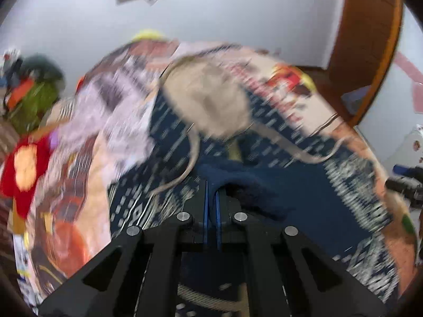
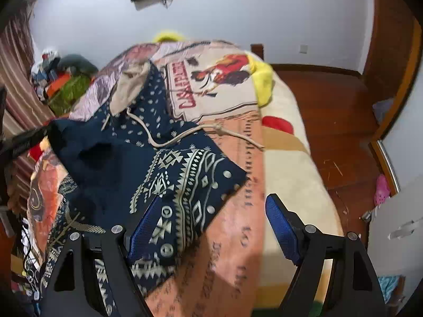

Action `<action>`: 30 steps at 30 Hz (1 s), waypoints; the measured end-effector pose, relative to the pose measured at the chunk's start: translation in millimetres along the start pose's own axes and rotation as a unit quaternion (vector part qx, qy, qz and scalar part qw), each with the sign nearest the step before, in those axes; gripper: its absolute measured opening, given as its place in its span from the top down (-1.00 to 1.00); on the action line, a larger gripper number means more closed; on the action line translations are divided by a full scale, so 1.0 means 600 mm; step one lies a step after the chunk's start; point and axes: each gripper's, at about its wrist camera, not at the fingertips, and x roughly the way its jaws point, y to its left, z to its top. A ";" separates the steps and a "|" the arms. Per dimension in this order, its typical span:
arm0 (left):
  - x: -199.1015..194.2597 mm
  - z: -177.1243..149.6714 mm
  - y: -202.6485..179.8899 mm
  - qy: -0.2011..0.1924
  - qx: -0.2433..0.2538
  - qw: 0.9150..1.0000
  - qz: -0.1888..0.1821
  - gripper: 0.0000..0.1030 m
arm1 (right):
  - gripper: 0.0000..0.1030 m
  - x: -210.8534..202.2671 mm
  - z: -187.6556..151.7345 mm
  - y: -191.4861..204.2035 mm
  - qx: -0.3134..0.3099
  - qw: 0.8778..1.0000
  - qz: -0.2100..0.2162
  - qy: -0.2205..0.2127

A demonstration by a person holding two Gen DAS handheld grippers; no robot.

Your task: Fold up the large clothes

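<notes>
A navy hoodie point(image 2: 119, 163) with a white geometric print, a beige-lined hood point(image 2: 129, 84) and a pale drawstring point(image 2: 185, 134) is spread on the bed. In the left wrist view, which is blurred, my left gripper point(image 1: 212, 192) is shut on a raised fold of the navy hoodie point(image 1: 304, 190), below the beige hood point(image 1: 208, 97). The right wrist view shows that left gripper point(image 2: 39, 134) at the left edge, pinching the cloth's lifted corner. My right gripper point(image 2: 211, 211) is open over the hoodie's lower right edge, its left blue pad point(image 2: 148, 219) above the print, with nothing gripped.
The bed carries a pink and cream blanket point(image 2: 238, 224) with a rooster print point(image 2: 224, 74). A pile of clothes point(image 2: 63, 79) lies at the far left, and a red cushion point(image 1: 23, 171) sits beside the bed. Wooden floor point(image 2: 330, 111) runs along the right.
</notes>
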 end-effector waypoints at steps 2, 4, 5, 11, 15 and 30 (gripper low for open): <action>0.022 -0.028 0.033 0.022 -0.021 1.000 0.001 0.92 | -0.54 0.026 0.007 -0.001 0.004 1.000 -0.005 0.019; 0.047 -0.055 0.066 0.045 -0.043 0.998 -0.007 0.92 | -0.54 0.054 0.011 -0.005 0.012 0.999 -0.014 0.043; 0.052 -0.064 0.076 0.051 -0.048 0.998 -0.010 0.92 | -0.54 0.069 0.012 -0.008 0.016 0.998 -0.019 0.057; 0.095 -0.121 0.105 0.102 -0.063 0.993 -0.018 0.31 | -0.58 0.101 0.010 0.003 -0.001 0.996 -0.045 0.081; 0.093 -0.146 0.118 0.092 -0.057 0.994 0.011 -0.17 | -0.61 0.106 0.009 0.017 -0.028 0.994 -0.066 0.086; 0.019 -0.089 0.005 0.039 0.028 0.998 -0.032 -0.57 | -0.61 0.056 0.014 0.077 -0.076 0.994 -0.063 0.036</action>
